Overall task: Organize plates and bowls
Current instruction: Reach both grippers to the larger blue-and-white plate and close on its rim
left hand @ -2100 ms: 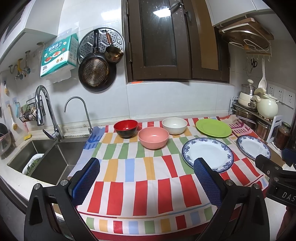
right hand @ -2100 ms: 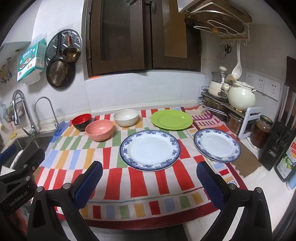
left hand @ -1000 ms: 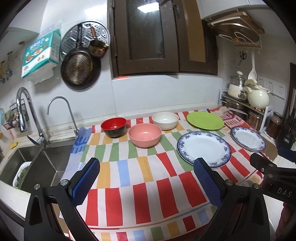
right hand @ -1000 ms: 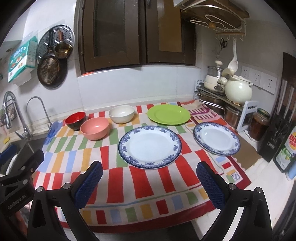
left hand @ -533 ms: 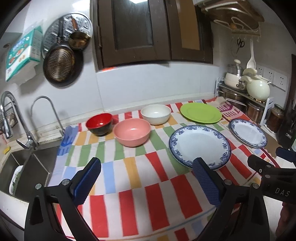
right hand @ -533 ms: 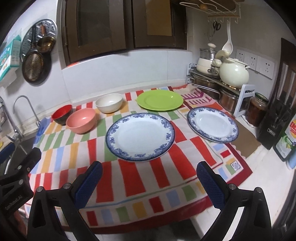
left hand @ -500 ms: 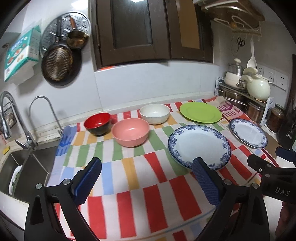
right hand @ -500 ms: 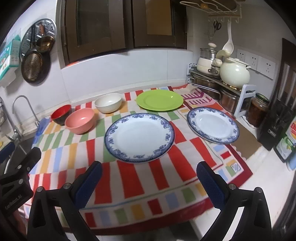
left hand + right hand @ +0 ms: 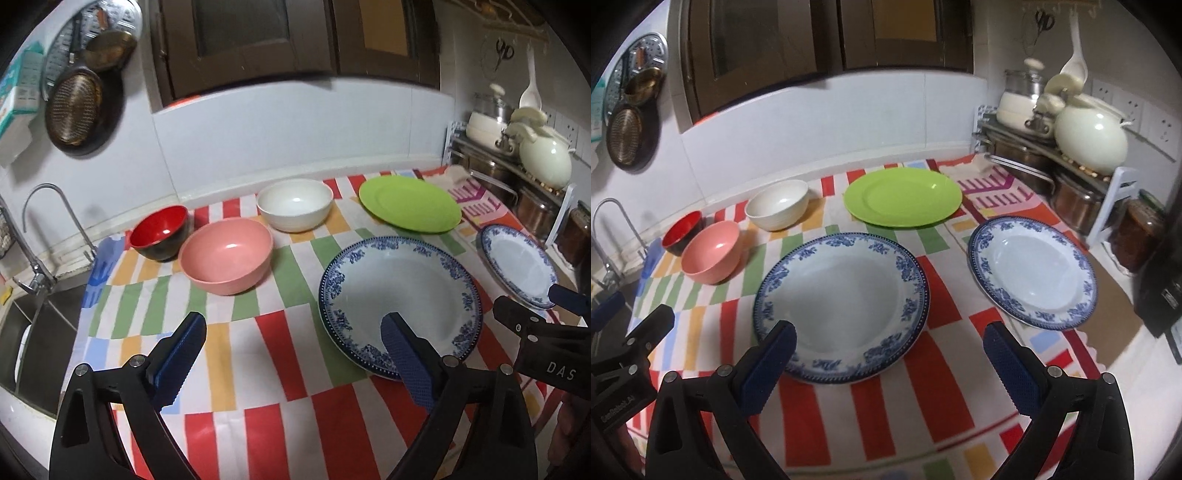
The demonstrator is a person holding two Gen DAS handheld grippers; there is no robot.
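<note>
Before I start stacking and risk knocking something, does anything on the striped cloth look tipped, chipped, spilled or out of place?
Nothing stands out. The red bowl, pink bowl and white bowl sit upright and empty; the green plate and both blue-rimmed plates lie flat, none stacked, no visible chips or spills.

I see a cloth (image 9: pixel 288 417) in red, white, green, orange and light-blue blocks, with a magenta-and-white patch (image 9: pixel 993 192) at its far right. Two white plates, big (image 9: pixel 842 306) and small (image 9: pixel 1030 271), carry blue floral rims. One plain lime-green plate (image 9: pixel 903 201). Bowls: pink (image 9: pixel 226 255), cream white (image 9: pixel 294 204), and red inside with black outside (image 9: pixel 159 232). My gripper pads (image 9: pixel 180 363) are dark blue with a knurled texture, on black fingers. Wall tiles (image 9: pixel 295 125) read white, cabinet (image 9: pixel 258 40) dark brown.
</note>
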